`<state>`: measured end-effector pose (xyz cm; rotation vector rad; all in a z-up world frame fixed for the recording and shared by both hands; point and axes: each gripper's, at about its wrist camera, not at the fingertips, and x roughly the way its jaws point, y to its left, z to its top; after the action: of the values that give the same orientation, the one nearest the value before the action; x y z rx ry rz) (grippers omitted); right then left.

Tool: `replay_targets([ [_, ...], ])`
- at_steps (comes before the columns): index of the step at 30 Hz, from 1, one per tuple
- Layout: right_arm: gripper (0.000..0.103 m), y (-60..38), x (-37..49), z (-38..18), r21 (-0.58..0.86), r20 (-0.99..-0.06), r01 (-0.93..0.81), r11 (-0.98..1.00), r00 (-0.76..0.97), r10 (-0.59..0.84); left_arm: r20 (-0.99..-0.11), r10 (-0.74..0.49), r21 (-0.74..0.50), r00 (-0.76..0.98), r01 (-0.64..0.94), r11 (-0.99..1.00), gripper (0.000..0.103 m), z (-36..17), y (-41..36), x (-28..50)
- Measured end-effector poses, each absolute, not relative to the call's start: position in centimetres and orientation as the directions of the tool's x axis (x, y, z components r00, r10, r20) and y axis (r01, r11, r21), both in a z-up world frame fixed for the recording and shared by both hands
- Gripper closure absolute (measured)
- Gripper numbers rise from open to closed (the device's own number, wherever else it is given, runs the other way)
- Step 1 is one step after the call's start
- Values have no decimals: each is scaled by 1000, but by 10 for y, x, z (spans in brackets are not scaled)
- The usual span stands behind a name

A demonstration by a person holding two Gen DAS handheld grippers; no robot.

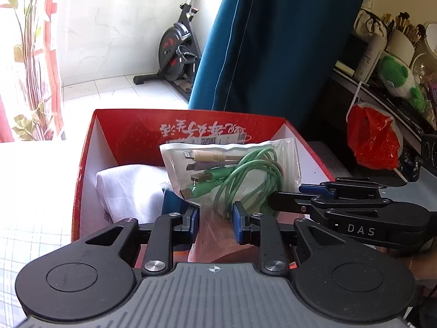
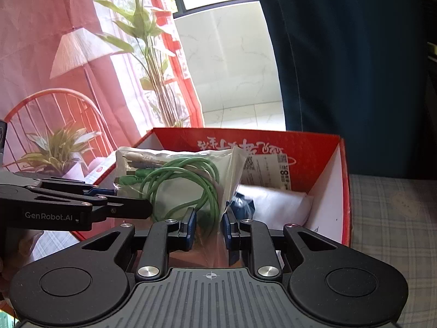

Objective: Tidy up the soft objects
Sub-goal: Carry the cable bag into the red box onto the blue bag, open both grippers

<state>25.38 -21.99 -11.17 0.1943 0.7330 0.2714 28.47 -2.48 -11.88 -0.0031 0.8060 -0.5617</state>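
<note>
Your left claw [image 1: 215, 225] is nearly closed, its blue pads pinching the lower edge of the clear bag [image 1: 232, 169]. Your right claw [image 2: 209, 227] is narrowed even further and grips the same bag [image 2: 177, 180] by its bottom edge too (each claw shows in the other's view, reaching in from the side, with the two grips next to each other).

The bag hangs above the near part of the open red box [image 1: 90, 147], standing roughly upright with its long axis running up and away from you, top edge toward the far wall of the box. Inside it, a coiled green cable [image 1: 245, 180] fills the lower right part, and the plugs [image 1: 196, 164] point left.

A white cloth [image 1: 128, 188] lies in the box, left of the bag in the left view.
</note>
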Motion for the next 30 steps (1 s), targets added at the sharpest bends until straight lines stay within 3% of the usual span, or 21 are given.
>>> replay_targets([
  [9, 84, -219, 276, -140, 327, -704, -56, 943, 652, 282, -759, -406, -204, 509, 407, 890, 72, -140, -30, 307],
  [22, 85, -208, 294, -165, 267, -820, 22, 963, 530, 216, -829, -297, -105, 473, 390, 915, 67, -158, -46, 323],
  [27, 85, -207, 291, -162, 241, -827, 32, 970, 531, 188, -825, -310, -115, 473, 397, 911, 65, -158, -42, 319],
  [30, 79, -206, 287, -158, 212, -826, 25, 977, 539, 166, -816, -308, -90, 490, 419, 904, 60, -151, -41, 310],
])
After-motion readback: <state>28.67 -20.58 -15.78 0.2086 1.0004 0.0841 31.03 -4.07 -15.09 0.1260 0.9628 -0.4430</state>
